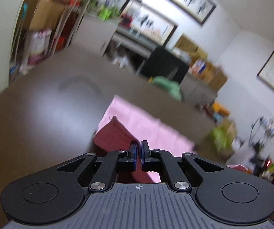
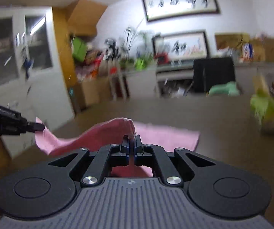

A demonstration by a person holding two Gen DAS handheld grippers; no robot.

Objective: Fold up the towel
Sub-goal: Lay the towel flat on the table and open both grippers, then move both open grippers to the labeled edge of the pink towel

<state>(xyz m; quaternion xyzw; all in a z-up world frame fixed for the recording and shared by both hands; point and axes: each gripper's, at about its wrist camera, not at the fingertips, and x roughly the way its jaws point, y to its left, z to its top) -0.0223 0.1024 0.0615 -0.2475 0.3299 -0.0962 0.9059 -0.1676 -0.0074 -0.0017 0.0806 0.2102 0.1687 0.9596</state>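
A pink towel lies partly on a brown table. My left gripper is shut on a near corner of the towel, which stands up to the left of the fingers. In the right wrist view my right gripper is shut on another corner of the towel, lifted above the table. The lifted near edge sags between the two grippers. The left gripper shows at the left edge of that view, pinching the towel's other corner.
A green cloth and a black chair back are at the table's far edge. A green bag sits at the table's right side. Cluttered shelves, boxes and framed pictures line the walls behind.
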